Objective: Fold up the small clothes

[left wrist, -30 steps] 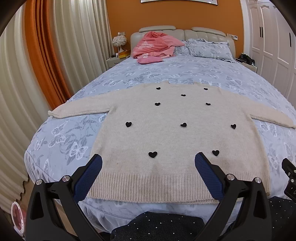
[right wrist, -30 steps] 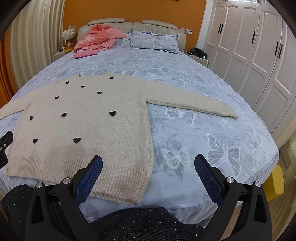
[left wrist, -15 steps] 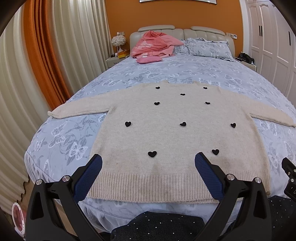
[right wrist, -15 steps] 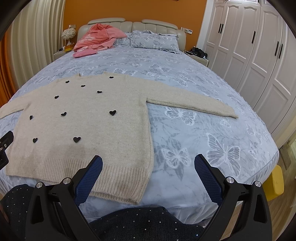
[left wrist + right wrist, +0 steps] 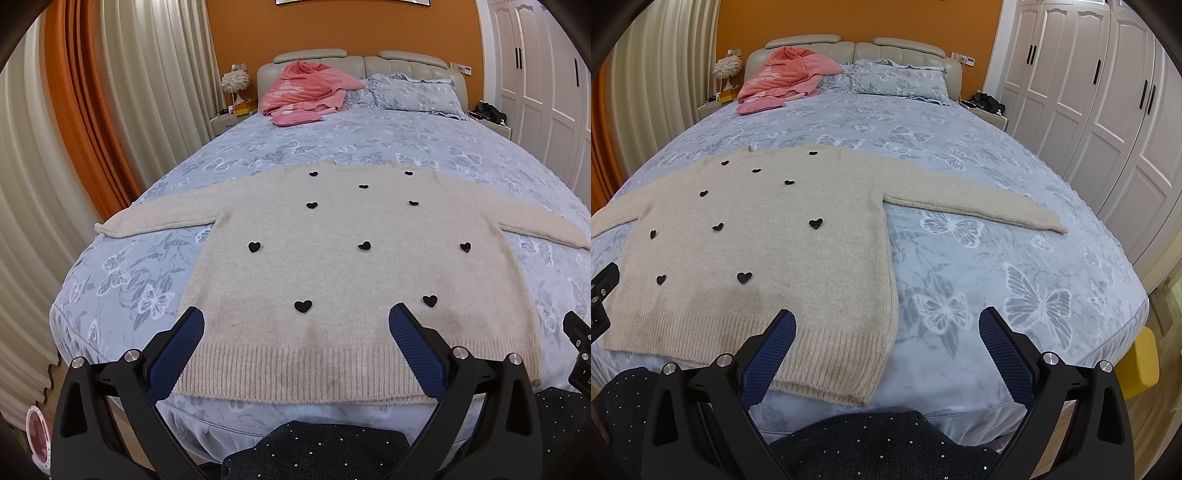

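Cream sweater [image 5: 354, 266] w/ black hearts lies flat, sleeves spread, on the bed [image 5: 997, 258], hem toward me. My left claw [image 5: 295, 336] & right claw [image 5: 886, 336] hover over the hem, both spread apart, holding nothing

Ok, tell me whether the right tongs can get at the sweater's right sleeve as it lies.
Probably yes. The right tongs are open and hold nothing, and the right sleeve lies flat on the bed with nothing on it and only bare bedspread between. It is a stretch forward, though.
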Demonstrator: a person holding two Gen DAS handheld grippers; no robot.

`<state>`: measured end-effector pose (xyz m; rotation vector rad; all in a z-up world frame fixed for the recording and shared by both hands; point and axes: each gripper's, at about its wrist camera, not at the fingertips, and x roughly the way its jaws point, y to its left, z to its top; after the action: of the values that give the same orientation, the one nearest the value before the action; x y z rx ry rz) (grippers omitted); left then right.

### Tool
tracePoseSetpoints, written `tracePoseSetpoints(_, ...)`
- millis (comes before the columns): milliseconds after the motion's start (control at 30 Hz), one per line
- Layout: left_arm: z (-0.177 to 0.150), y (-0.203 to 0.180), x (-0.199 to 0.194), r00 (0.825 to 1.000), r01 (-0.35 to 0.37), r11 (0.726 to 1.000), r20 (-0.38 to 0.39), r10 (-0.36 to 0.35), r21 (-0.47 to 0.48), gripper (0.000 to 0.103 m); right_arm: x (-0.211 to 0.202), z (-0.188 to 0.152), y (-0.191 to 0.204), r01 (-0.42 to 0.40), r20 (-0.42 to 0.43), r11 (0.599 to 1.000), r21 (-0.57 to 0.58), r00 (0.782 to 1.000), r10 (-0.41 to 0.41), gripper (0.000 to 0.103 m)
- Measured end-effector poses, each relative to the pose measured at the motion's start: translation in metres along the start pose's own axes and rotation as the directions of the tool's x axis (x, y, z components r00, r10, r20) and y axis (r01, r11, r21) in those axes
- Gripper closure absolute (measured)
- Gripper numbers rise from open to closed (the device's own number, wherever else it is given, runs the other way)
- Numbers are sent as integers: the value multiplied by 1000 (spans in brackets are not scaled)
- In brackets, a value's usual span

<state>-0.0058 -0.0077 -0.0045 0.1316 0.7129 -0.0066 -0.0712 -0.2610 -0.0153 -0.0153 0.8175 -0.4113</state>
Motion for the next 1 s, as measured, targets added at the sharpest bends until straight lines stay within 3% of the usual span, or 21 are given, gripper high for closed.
tracePoseSetpoints(433, -1, -3, 0, 1000, -1, 1000, 0, 1, 2, 5, 1, -1, -1, -3, -7, 1000, 4, 1000, 3, 5)
tracePoseSetpoints(633, -2, -3, 3, 1000, 18, 1000, -24, -18, 4, 5, 17, 0, -9, -25, -97, 998, 49, 995, 30, 5)
tracePoseSetpoints(733, 2, -2, 8, 998, 46, 999, -53, -46, 1, 5, 31, 10, -37, -103, -129, 984, 149, 984, 123, 5)
tracePoseSetpoints(867, 10, -3, 15, 993, 89, 996, -71, -90, -22, 5, 72, 39, -99, -5, -124, 982, 189, 992, 29, 5)
tracePoseSetpoints(1000, 19, -18, 30, 992, 89, 996, -85, -90, -14, 5, 140, 74, -190, 107, -162, 950, 294, 985, -61, 5)
